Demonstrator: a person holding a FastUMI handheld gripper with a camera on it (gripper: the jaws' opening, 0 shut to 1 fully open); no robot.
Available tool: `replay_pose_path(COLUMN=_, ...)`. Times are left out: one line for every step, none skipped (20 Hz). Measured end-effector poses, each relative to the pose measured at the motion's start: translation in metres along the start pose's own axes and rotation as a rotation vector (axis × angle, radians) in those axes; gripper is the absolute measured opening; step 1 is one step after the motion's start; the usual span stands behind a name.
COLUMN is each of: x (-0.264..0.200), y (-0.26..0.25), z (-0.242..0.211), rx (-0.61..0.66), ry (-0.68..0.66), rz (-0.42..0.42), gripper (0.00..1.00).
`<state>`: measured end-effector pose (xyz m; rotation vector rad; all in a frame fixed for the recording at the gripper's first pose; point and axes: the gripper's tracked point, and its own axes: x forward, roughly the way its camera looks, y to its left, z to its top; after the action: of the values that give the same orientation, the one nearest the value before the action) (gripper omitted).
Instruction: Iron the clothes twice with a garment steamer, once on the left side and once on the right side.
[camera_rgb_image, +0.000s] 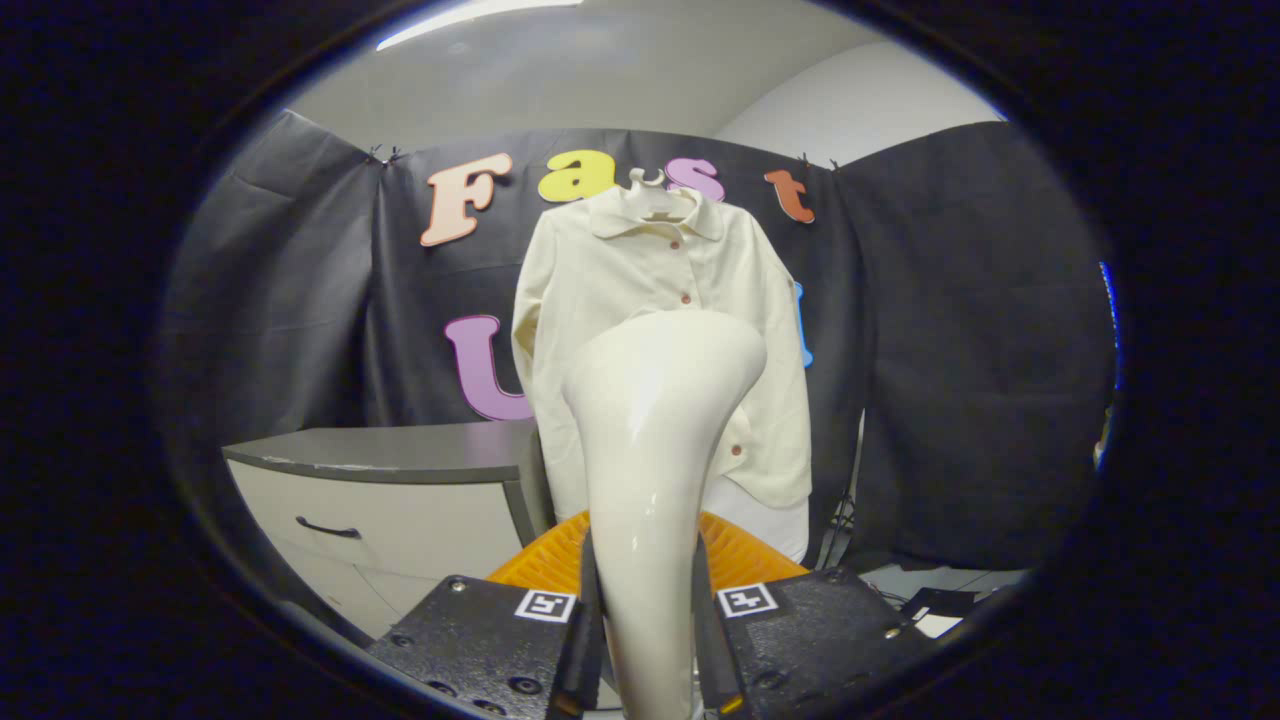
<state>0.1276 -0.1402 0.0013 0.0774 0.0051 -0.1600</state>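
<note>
Steamer (650, 450) pinched by its handle between both fingers of gripper (648, 640), head raised at 12 o'clock toward cream shirt (610, 280) on hanger (650, 185). Head seemingly short of fabric, roughly centred; contact unclear. Pickup done; left and right passes apparently both outstanding. Grey-topped cabinet (400, 455) at 10 o'clock.

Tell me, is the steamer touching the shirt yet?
Cannot tell. In the gripper view the fingers are shut on the steamer, whose head overlaps the hanging shirt, but this head-on view does not show any gap or contact between them.
</note>
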Motion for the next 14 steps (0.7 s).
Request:
replay_pose_path(x=-0.008, y=0.003, z=0.007, rx=-0.010, ry=-0.005, rz=-0.006, gripper=0.37)
replay_pose_path(x=-0.015, y=0.008, z=0.011, rx=-0.019, ry=-0.006, rz=-0.012, gripper=0.37)
replay_pose_path(x=-0.023, y=0.014, z=0.017, rx=-0.029, ry=-0.004, rz=-0.014, gripper=0.37)
replay_pose_path(x=-0.031, y=0.020, z=0.023, rx=-0.042, ry=-0.010, rz=-0.010, gripper=0.37)
replay_pose_path(x=-0.040, y=0.027, z=0.036, rx=-0.044, ry=-0.029, rz=-0.016, gripper=0.37)
replay_pose_path(x=-0.045, y=0.030, z=0.049, rx=-0.037, ry=-0.054, rz=-0.019, gripper=0.37)
replay_pose_path(x=-0.051, y=0.034, z=0.061, rx=-0.027, ry=-0.072, rz=-0.023, gripper=0.37)
replay_pose_path(x=-0.057, y=0.038, z=0.069, rx=-0.020, ry=-0.085, rz=-0.027, gripper=0.37)
replay_pose_path(x=-0.063, y=0.044, z=0.079, rx=-0.018, ry=-0.102, rz=-0.026, gripper=0.37)
replay_pose_path(x=-0.071, y=0.050, z=0.090, rx=-0.012, ry=-0.125, rz=-0.020, gripper=0.37)
replay_pose_path(x=-0.076, y=0.058, z=0.100, rx=0.005, ry=-0.144, rz=-0.008, gripper=0.37)
replay_pose_path(x=-0.083, y=0.066, z=0.103, rx=0.023, ry=-0.151, rz=0.008, gripper=0.37)
replay_pose_path(x=-0.091, y=0.075, z=0.104, rx=0.030, ry=-0.157, rz=0.026, gripper=0.37)
replay_pose_path(x=-0.099, y=0.082, z=0.104, rx=0.031, ry=-0.170, rz=0.039, gripper=0.37)
